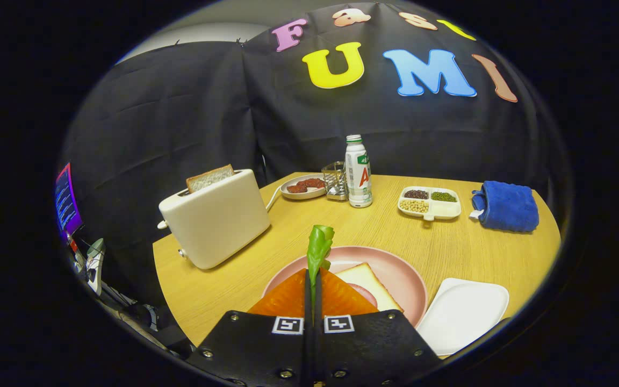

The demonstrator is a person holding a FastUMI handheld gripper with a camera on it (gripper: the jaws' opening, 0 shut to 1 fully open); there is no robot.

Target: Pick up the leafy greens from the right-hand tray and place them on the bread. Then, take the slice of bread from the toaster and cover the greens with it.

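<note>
Green leafy greens stand pinched between the two fingers of the gripper, which are pressed together on the leaf, its tip rising just ahead of them. Directly below and slightly right of the fingers lies the bread on the pink plate; the white tray sits further right. The carry step looks underway. Next, the leaf needs lowering onto the bread and releasing. Beyond, to the left, the toaster holds the second slice.
</note>
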